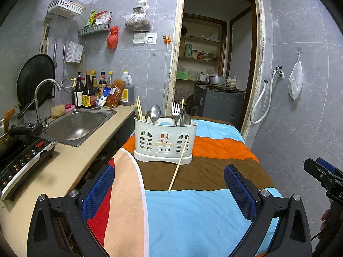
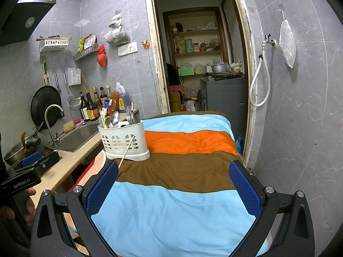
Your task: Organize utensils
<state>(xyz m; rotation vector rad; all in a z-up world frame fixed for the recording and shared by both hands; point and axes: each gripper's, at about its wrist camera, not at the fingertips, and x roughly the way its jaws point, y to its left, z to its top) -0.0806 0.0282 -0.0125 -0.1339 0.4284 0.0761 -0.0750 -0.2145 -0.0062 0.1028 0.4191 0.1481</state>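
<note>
A white plastic utensil holder [image 1: 165,142] stands on the striped cloth table [image 1: 193,214] and holds spoons [image 1: 154,113], a fork [image 1: 176,111] and chopsticks [image 1: 139,109]. One loose chopstick [image 1: 178,165] leans against the holder's front with its lower end on the brown stripe. My left gripper [image 1: 169,184] is open and empty, just short of the chopstick's lower end. My right gripper [image 2: 173,182] is open and empty, to the right of the holder [image 2: 124,141]; the leaning chopstick [image 2: 127,151] shows by its left finger.
A counter on the left carries a steel sink [image 1: 77,126], a faucet [image 1: 42,94], sauce bottles [image 1: 88,92] and an induction cooker [image 1: 19,160]. An open doorway [image 1: 214,64] lies behind the table. A tiled wall with a hose [image 1: 263,102] is on the right.
</note>
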